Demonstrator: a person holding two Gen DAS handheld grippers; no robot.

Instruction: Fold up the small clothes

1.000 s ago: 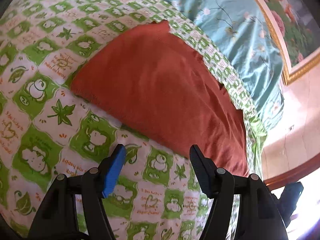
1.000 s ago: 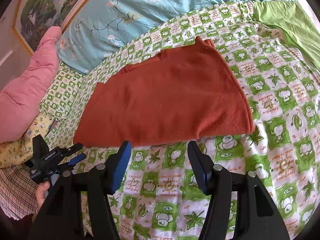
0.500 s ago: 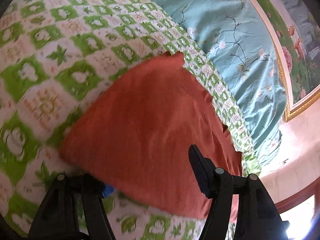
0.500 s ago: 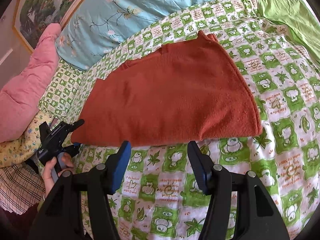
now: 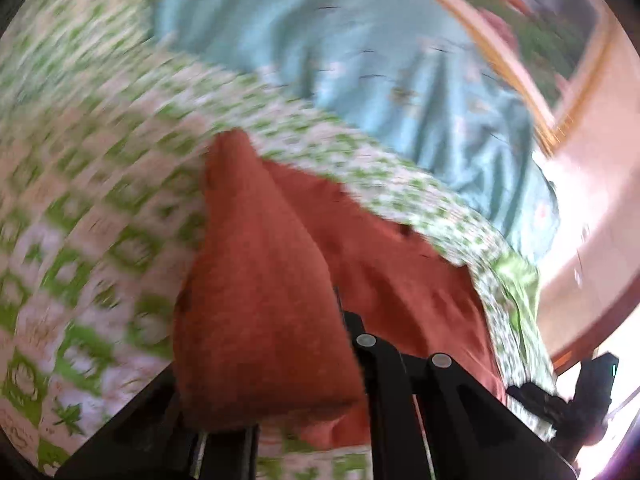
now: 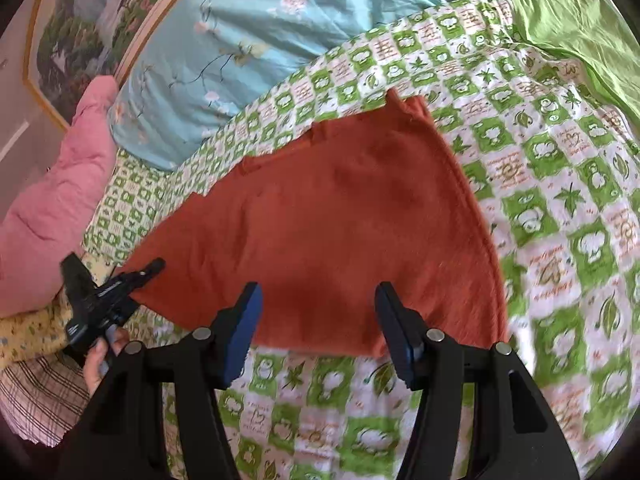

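Left gripper clamped on near-left corner of rust-orange knit garment lying flat on green-checked quilt; my right gripper, jaws apart, hovers over its near edge.

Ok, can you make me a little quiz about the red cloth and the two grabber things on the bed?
1. True or false: the right gripper is open and holding nothing.
2. Which gripper has hold of the red cloth? A) left gripper B) right gripper C) neither
3. Fill in: the red cloth lies on a green and white ______ quilt.

Key
1. True. Its jaws stand apart over the cloth's near edge.
2. A. The left gripper pinches the cloth's corner, and in its own view the cloth is bunched up right against its fingers.
3. Checked. A blue flowered sheet and a pink pillow lie beyond it.
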